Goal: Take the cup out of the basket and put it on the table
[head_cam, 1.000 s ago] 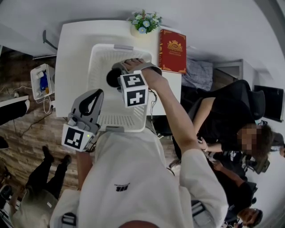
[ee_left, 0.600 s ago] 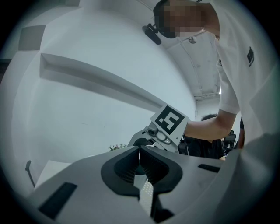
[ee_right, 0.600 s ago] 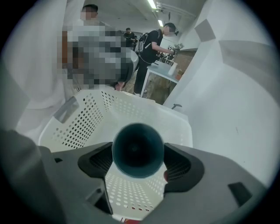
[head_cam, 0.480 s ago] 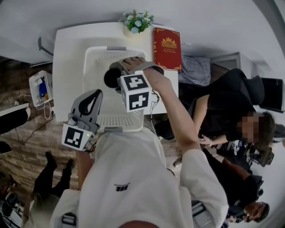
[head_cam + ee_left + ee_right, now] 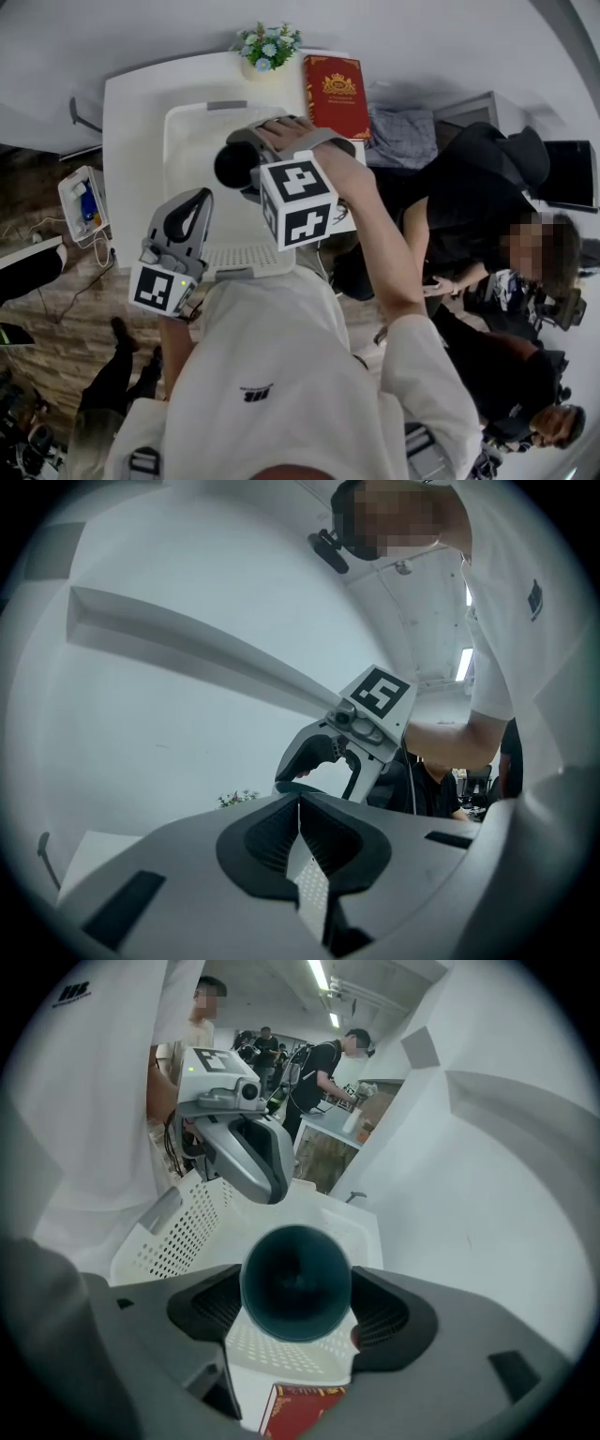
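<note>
A dark teal cup (image 5: 229, 166) hangs on its side above the white perforated basket (image 5: 187, 141), which stands on the white table (image 5: 131, 112). My right gripper (image 5: 247, 157) is shut on the cup. In the right gripper view the cup (image 5: 296, 1279) fills the gap between the jaws of the right gripper (image 5: 298, 1309), its mouth facing the camera, with the basket (image 5: 178, 1232) below. My left gripper (image 5: 190, 204) hovers over the basket's near left corner. Seen in its own view, the left gripper (image 5: 300, 808) is shut with nothing in it.
A red book (image 5: 334, 94) lies on the table to the right of the basket, and a small flower pot (image 5: 265, 49) stands at the far edge. A seated person in black (image 5: 469, 216) is close on the right. A white box (image 5: 82, 199) sits on the floor at left.
My right gripper has risen with the cup, higher above the basket and nearer the head camera. The left gripper has stayed in place.
</note>
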